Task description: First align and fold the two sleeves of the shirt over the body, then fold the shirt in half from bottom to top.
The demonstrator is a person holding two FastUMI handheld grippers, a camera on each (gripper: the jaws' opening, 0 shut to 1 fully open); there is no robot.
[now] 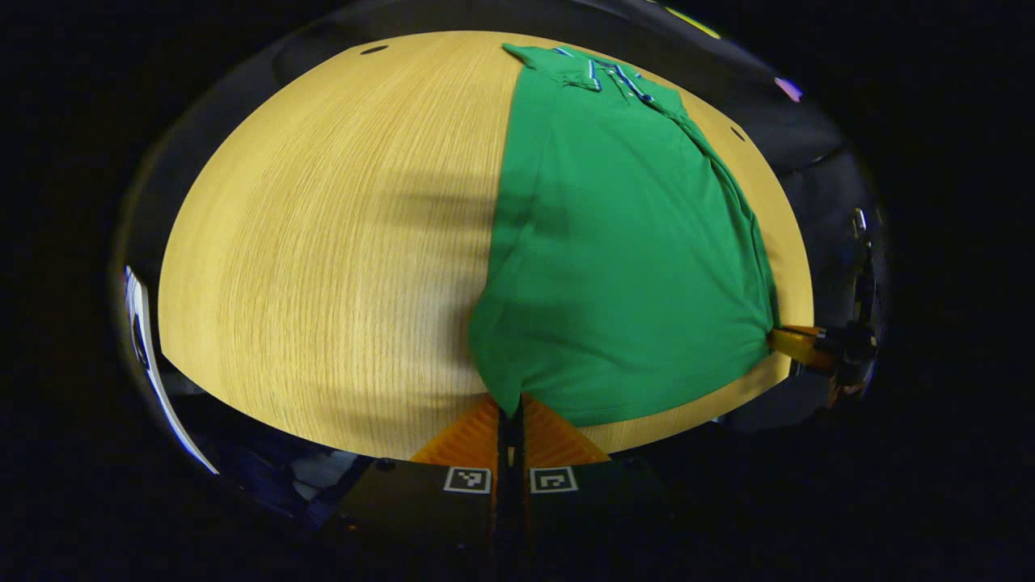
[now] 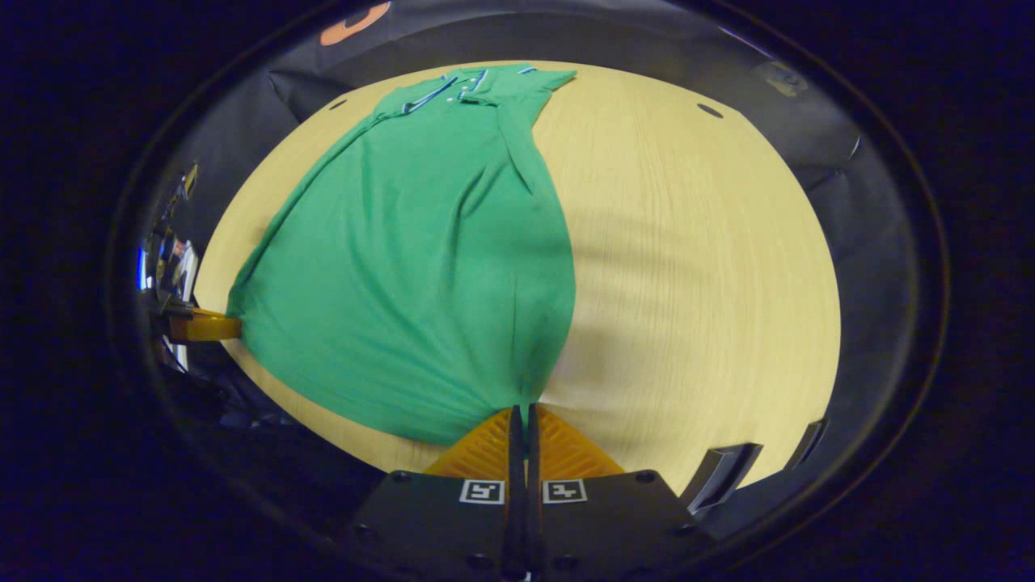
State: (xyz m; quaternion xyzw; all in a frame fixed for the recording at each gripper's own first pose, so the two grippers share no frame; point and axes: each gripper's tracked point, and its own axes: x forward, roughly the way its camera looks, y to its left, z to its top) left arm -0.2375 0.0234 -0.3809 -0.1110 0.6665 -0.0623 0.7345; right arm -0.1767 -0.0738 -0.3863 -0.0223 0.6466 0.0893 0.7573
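Nearest in the left gripper view, the left tool (image 1: pixel 510 416) is closed tight on one bottom corner of the green shirt (image 1: pixel 623 259), fabric pinched between both fingers at 6 o'clock. In the right gripper view, the right tool (image 2: pixel 524 420) is likewise clamped shut on the other bottom corner, its fingers pressed together with cloth drawn into the nip. Each tool also shows in the other's camera, at the hem's far end: the right one at about 4 o'clock in the left gripper view, the left one at about 9 o'clock in the right gripper view.

From both grips the shirt runs straight away toward 12 o'clock across the pale wooden tabletop (image 1: pixel 323 242), its long axis in line with the fingers, the hem stretched taut between the two tools. The sleeves appear already folded in over the body. Farthest off lies the striped collar (image 2: pixel 457 87), near the tabletop's far edge. The remaining fold looks to be hem carried forward to collar, both tools about equally distant from it.
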